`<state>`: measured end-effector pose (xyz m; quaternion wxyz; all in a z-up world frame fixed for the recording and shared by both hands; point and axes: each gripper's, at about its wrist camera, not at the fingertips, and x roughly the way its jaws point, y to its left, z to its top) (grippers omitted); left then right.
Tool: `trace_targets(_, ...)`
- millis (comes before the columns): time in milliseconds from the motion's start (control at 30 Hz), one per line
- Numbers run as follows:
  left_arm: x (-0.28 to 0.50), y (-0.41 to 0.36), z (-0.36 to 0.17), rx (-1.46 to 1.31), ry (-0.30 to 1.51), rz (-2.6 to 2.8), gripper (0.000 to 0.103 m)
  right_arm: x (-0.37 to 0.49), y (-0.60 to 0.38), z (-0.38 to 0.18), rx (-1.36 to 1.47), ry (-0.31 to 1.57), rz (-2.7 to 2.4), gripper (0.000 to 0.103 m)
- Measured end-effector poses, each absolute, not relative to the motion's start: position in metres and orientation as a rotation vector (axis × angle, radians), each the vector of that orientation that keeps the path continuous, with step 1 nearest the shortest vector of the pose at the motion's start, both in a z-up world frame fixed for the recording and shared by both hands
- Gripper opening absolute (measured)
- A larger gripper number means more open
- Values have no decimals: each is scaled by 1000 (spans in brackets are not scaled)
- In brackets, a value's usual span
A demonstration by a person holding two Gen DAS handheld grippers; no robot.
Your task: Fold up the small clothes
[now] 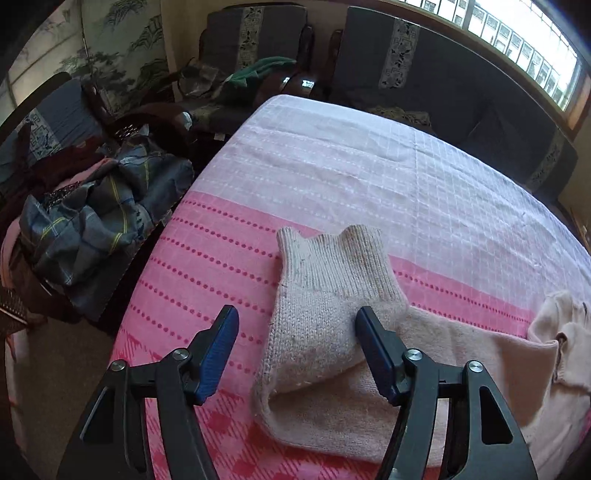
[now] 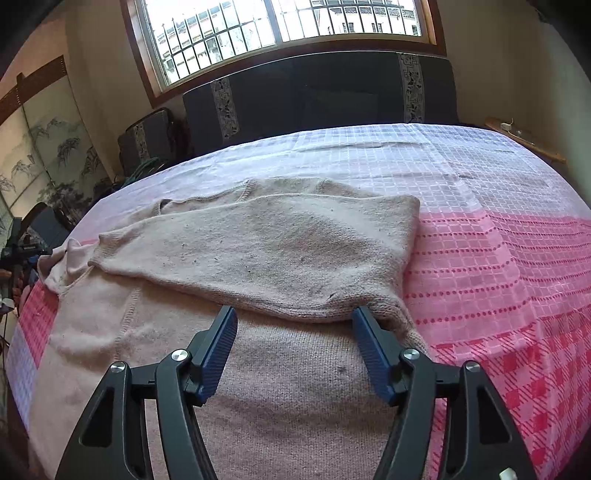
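1. The sweater [image 2: 258,258] lies flat on the bed [image 2: 480,258], across the pink part of the cover and reaching the pale checked part. Its upper half is already doubled over the body, which I read as one fold in place.
2. A sleeve [image 1: 325,280] is laid inward over the body, cuff pointing away from me, presumably to narrow the garment before the next fold.
3. My left gripper [image 1: 295,332] hangs over that sleeve, fingers apart and clamped on nothing; one finger sits against the knit, the other over bare cover.
4. My right gripper [image 2: 295,325] hovers at the near edge of the folded layer, fingers apart and empty. I judge it placed to pinch that edge or press it flat.
5. Off the bed's left side, a heap of clothes [image 1: 103,221] waits on a chair; dark cushioned seats [image 1: 406,55] line the wall under the window [image 2: 280,26].
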<state>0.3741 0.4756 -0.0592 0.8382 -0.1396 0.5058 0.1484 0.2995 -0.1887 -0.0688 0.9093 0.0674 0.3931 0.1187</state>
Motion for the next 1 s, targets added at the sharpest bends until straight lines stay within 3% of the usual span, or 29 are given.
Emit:
trace_targets(33,374,477,-59,-353,1058,315,10,300,-188,-69,135,813,243,64)
trace_targets(133,360,470,-23,-568,828,336,10,300,-188,-70,134,815,243,65)
trace_targets(233,365,424,23,-628,708,255,9,300,-189,-70,150,813,250,66)
trace_targets(467,409,198,85,-555,621,-117,7,296,-203,-67,229,773,268,67)
trace_targets(633,424,21,33,-443,734,-339,7,295,-216,-66,307,754,296,68)
trace_targets(767,417,-71,-27,-389,839,-523,7,298,-227,-68,383,760,322,68)
trace_targets(933,379,-109,-31,-181,817,-484,13,298,-238,-70,452,756,358,69)
trace_targets(967,369,-102,-25,-166,799,-478,18,297,-239,-70,461,754,363,70)
trace_targets(1000,359,-90,-19,-161,779,-466,38,297,-240,-69,469,751,371,71)
